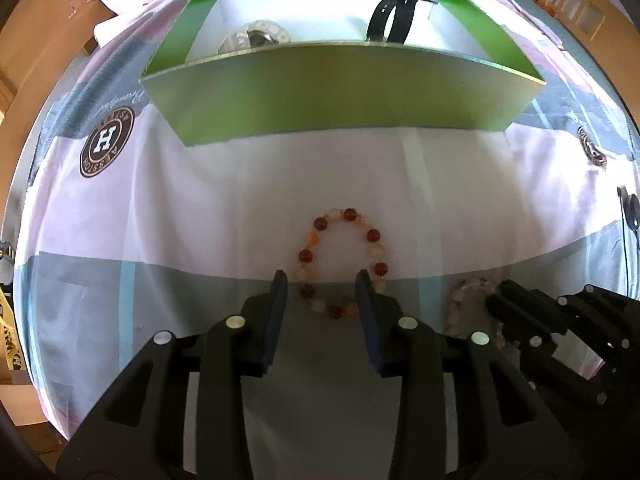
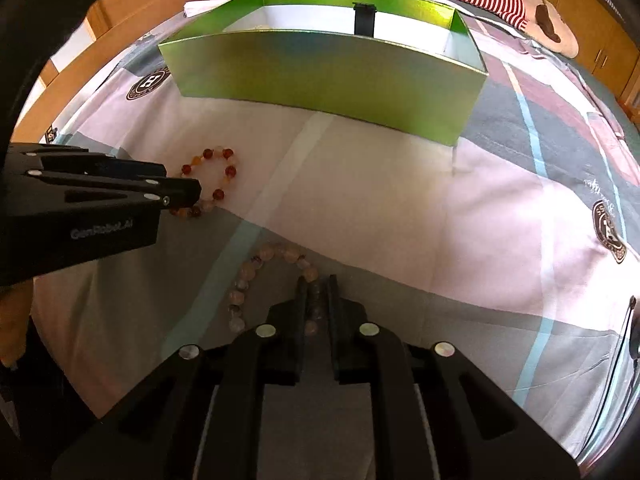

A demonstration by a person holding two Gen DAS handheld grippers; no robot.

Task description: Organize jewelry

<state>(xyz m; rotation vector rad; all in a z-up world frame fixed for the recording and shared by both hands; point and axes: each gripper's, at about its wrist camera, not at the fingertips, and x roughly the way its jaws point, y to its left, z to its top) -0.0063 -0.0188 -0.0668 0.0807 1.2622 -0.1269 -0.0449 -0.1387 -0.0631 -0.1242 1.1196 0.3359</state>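
Gripping pale bead bracelet [image 2: 256,280] on bedsheet [image 2: 400,216]: right gripper [image 2: 316,292], jaws nearly closed, beads between pads. Left gripper [image 1: 322,284] part open, straddling near arc of red-orange bead bracelet [image 1: 344,264], pads apart from beads. Beyond, green box [image 1: 340,92] holding black watch [image 1: 390,20].

The bed [image 2: 360,200] is covered with a sheet of pink, grey and white blocks with round brown logos. On it stands a green box [image 1: 340,92]. In front of the box lie two bead bracelets, near each other: a red and amber one [image 1: 344,264] and a pale one [image 2: 260,276].
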